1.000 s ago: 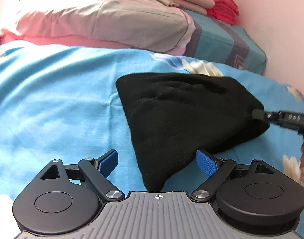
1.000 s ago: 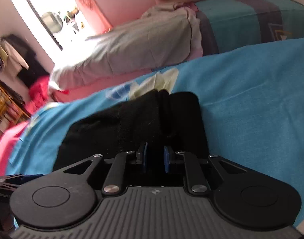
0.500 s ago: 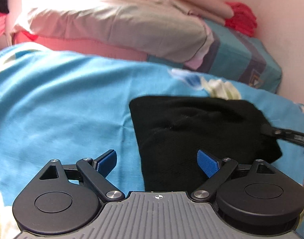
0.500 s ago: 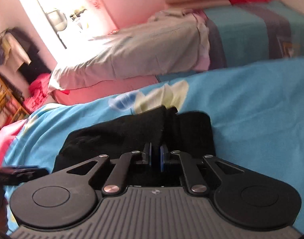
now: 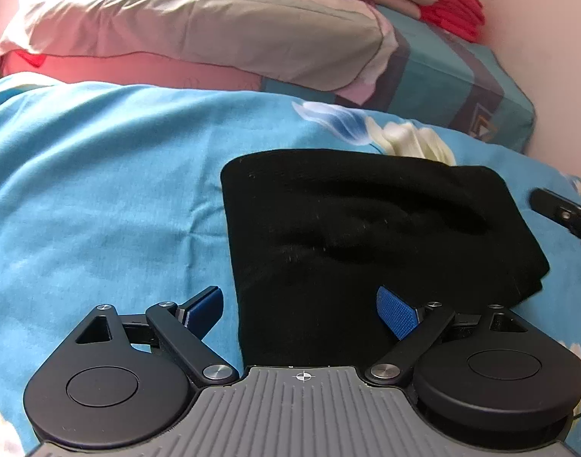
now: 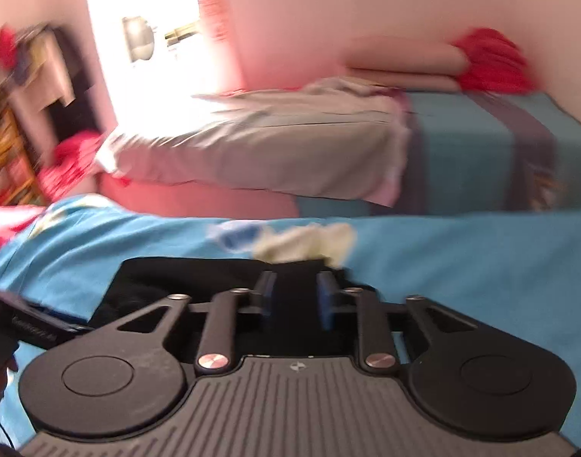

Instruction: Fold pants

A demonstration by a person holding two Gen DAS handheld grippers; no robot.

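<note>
On a bed (image 5: 100, 198) spread with a bright blue flowered sheet, black pants (image 5: 366, 236) lie folded into a compact block, their far edge touching a white-and-blue flower print (image 5: 385, 129) in the sheet. Nearer the camera than the pants, the left claw (image 5: 301, 304) hangs over their near edge with its jaws spread wide, one blue pad (image 5: 397, 310) above the black cloth and the other over bare sheet just beside the pants' left edge; neither pad presses on anything. At the pants' right side, the dark tip of the right claw (image 5: 560, 213) sits just off the cloth. Seen from its own blurred camera, the right claw (image 6: 294, 297) is opening, its jaws narrowly parted with the pants' black fabric showing between them, the pads clear of it. Beyond the pants, a grey-beige quilt (image 5: 199, 26) and a teal striped pillow (image 5: 454, 76) are piled against a pink wall, with red cloth (image 5: 458, 11) on top.
</note>
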